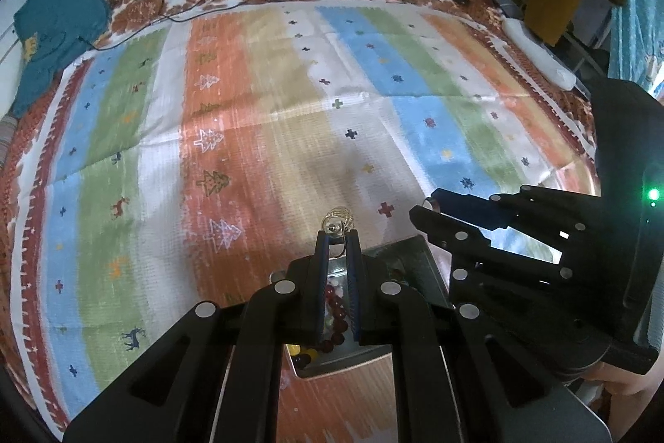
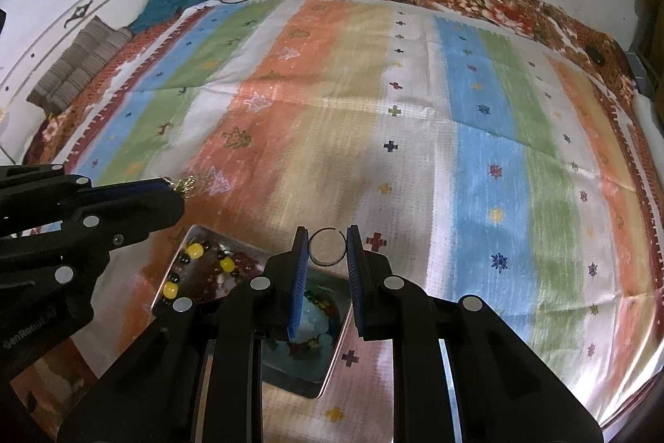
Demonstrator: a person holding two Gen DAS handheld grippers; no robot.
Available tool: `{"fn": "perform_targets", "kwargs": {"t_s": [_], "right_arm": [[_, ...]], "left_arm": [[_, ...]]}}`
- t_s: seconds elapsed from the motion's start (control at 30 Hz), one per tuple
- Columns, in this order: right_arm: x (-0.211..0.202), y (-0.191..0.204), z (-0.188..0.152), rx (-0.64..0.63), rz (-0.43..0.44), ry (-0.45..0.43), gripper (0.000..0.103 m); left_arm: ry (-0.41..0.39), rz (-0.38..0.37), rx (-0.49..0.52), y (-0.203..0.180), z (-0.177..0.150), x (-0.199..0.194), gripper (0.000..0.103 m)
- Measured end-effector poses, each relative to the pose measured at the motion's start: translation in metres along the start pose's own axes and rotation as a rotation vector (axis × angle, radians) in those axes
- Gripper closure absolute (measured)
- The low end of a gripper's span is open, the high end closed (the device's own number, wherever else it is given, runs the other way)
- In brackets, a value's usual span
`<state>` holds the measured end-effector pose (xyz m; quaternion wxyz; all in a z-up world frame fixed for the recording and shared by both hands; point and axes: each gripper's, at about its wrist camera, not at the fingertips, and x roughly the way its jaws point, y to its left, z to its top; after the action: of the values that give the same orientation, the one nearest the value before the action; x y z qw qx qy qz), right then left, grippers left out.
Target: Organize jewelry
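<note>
From the left wrist camera, the left gripper (image 1: 338, 235) is seen from behind, its two blue-padded fingers drawn close together. A small gold wire ornament (image 1: 338, 221) is pinched between the fingertips and held above a striped cloth (image 1: 257, 119) printed with trees, crosses and deer. Directly beneath the fingers, a shiny metal tray (image 1: 408, 254) is laid on the cloth, and a dark red bead bracelet (image 1: 334, 312) is glimpsed inside it through the gap between the fingers. The right gripper (image 1: 423, 208) is seen at the right, reaching in over the tray's far corner; how far its fingers are parted cannot be told from this side. A teal garment (image 1: 58, 28) is heaped at the far left edge.

From the right wrist camera, the right gripper (image 2: 328, 245) is shown with its fingers partly open, closed onto a thin open metal ring (image 2: 327, 246) that is held by its edges between the tips. The tray (image 2: 332, 368) lies just below, with yellow and black beads (image 2: 195, 250) in its left part and pale and green pieces nearer the camera. The left gripper (image 2: 172, 189) enters from the left, the gold ornament (image 2: 186, 186) showing at its tip.
</note>
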<state>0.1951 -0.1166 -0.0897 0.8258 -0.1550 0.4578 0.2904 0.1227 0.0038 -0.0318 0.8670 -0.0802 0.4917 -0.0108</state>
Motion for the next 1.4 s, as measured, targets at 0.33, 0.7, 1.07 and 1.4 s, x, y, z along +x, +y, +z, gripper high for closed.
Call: {"fn": "perform_targets", "kwargs": {"t_s": [0.33,0.7,1.07,1.4], "right_arm": [[-0.013,0.011,-0.015,-0.022,0.031,-0.015,0.084],[-0.017,0.014,-0.023,-0.021,0.042,-0.004,0.069],[-0.031,0.009,-0.035,0.001,0.025,-0.024,0.059],[-0.045,0.011,-0.047,-0.012,0.020,-0.048,0.052]], "left_arm": [[-0.022,-0.007,0.018,-0.005,-0.015,-0.014,0.095],[-0.027,-0.002,-0.020,0.004,-0.017,-0.017,0.080],[-0.031,0.011,-0.015,0.007,-0.036,-0.027,0.071],[-0.046,0.011,0.002,0.004,-0.052,-0.036,0.055]]}}
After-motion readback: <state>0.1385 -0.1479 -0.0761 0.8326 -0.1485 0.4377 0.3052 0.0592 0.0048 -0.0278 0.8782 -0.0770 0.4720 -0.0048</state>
